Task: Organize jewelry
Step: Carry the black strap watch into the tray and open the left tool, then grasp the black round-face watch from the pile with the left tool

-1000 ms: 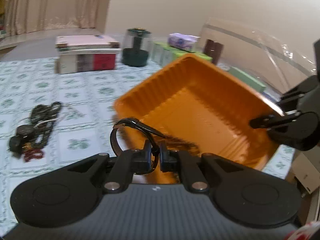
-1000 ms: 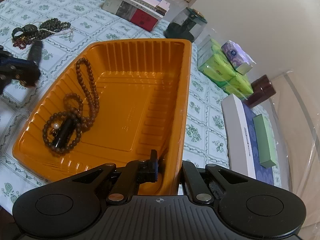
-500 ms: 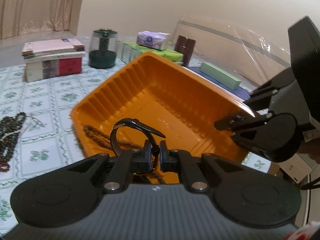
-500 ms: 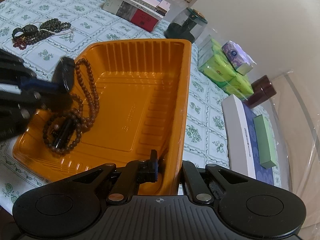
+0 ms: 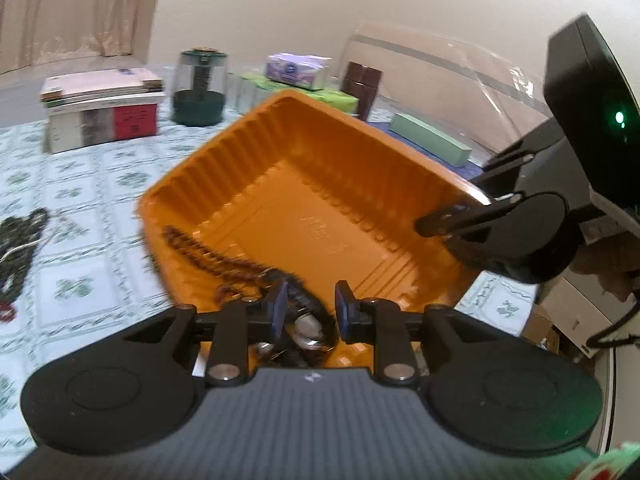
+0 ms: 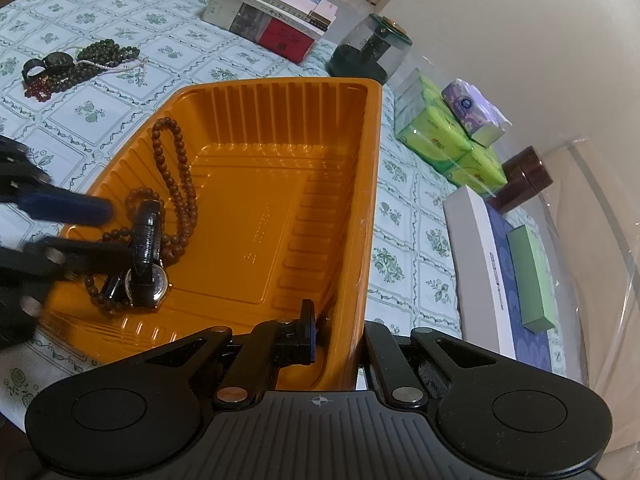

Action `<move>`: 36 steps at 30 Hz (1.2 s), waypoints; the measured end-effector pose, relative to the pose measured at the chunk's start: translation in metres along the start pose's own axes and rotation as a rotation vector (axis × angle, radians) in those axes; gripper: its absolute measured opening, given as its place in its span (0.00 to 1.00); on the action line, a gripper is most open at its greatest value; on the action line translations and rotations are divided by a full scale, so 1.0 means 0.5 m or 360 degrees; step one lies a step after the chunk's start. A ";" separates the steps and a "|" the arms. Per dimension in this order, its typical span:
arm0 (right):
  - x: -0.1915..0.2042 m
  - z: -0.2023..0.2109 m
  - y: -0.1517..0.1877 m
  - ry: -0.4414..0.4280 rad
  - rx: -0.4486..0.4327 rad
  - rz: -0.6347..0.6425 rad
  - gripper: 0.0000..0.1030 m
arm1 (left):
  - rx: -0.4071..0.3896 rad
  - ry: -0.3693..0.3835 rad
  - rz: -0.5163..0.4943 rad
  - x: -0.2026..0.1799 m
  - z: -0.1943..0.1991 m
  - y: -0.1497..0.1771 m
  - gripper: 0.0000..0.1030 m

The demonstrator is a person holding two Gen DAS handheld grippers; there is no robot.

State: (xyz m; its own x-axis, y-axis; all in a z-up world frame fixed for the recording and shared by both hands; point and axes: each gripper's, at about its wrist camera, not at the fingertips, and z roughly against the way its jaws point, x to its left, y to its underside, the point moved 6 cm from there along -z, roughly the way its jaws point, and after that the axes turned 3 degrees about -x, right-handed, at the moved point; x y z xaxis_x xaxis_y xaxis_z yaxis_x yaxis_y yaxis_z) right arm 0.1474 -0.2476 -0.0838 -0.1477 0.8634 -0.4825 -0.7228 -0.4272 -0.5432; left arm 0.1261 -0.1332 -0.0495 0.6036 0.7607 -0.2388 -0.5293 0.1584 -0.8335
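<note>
An orange plastic tray [image 6: 280,82] sits tilted on the tablecloth, its near wall raised. My right gripper [image 6: 338,332] is shut on that wall; it also shows at the tray's right rim [image 5: 436,226]. A brown bead necklace [image 6: 184,184] lies in the tray's left end, with a black-strapped watch [image 6: 150,240] resting on it. My left gripper [image 5: 308,304] hovers just over the watch [image 5: 308,326]. Its jaws are opening and the pads do not press on the watch. A pile of dark beads and another watch [image 6: 76,66] lies on the cloth beyond the tray.
Stacked books [image 6: 276,20] and a dark green jar with a clear dome [image 6: 370,50] stand at the far side. Green tissue packs [image 6: 452,140], a brown jar [image 6: 528,178] and flat boxes [image 6: 532,240] line the tray's right side, under a clear plastic sheet.
The left gripper carried the black watch from beside the tray to over its near end, then parted its jaws. The watch now lies on the beads. The right gripper stayed still.
</note>
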 end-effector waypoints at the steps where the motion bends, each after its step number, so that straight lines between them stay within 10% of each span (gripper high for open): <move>1: 0.000 0.000 0.000 0.0000 0.0000 0.0000 0.05 | -0.0007 -0.0034 0.0008 0.014 0.011 0.004 0.25; 17: 0.000 0.001 0.000 0.0005 -0.0005 0.0003 0.05 | -0.0095 -0.0946 0.0019 0.346 0.128 0.053 0.28; 36: -0.008 0.003 -0.002 0.0009 0.0004 -0.0004 0.05 | 0.0066 -0.0881 0.0153 0.501 0.068 0.032 0.19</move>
State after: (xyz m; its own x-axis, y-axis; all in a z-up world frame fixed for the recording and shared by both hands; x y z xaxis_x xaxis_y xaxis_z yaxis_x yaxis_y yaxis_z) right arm 0.1478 -0.2505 -0.0804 -0.1421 0.8630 -0.4848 -0.7250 -0.4242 -0.5426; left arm 0.2484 0.0814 -0.1059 0.1548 0.9879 -0.0064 -0.5963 0.0882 -0.7979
